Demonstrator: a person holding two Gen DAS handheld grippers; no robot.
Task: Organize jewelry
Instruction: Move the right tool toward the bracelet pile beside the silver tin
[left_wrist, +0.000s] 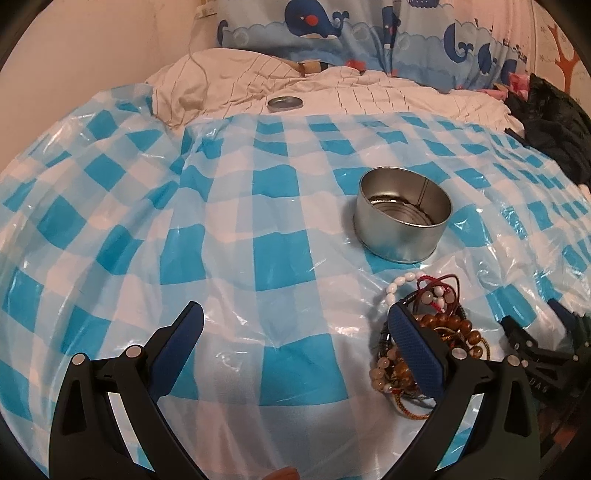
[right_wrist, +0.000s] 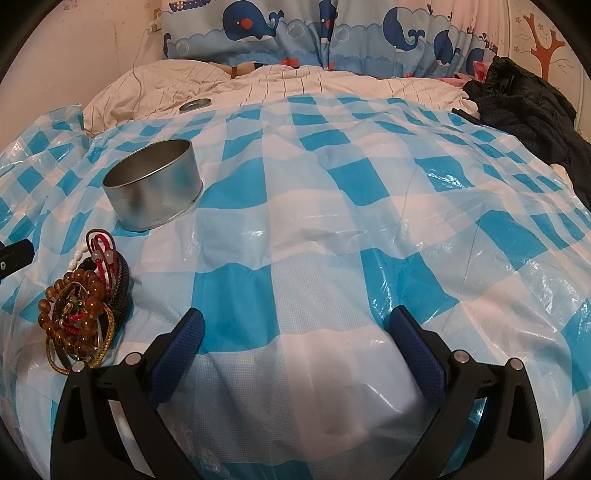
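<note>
A pile of bracelets (left_wrist: 432, 332), with amber beads, white beads and red and dark cords, lies on the blue-and-white checked plastic sheet (left_wrist: 236, 221). An open, empty round metal tin (left_wrist: 402, 214) stands just beyond the pile. My left gripper (left_wrist: 295, 325) is open and empty; its right finger (left_wrist: 417, 350) stands in front of the pile's left part. In the right wrist view the pile (right_wrist: 85, 306) and the tin (right_wrist: 155, 188) sit at the left. My right gripper (right_wrist: 295, 328) is open and empty, to the right of the pile.
The tin's metal lid (left_wrist: 284, 104) lies on the striped white bedding (left_wrist: 369, 92) at the back. Whale-print pillows (left_wrist: 369, 33) line the headboard. Dark clothing (left_wrist: 554, 122) is heaped at the right edge. A cable (right_wrist: 138, 66) hangs at the back left.
</note>
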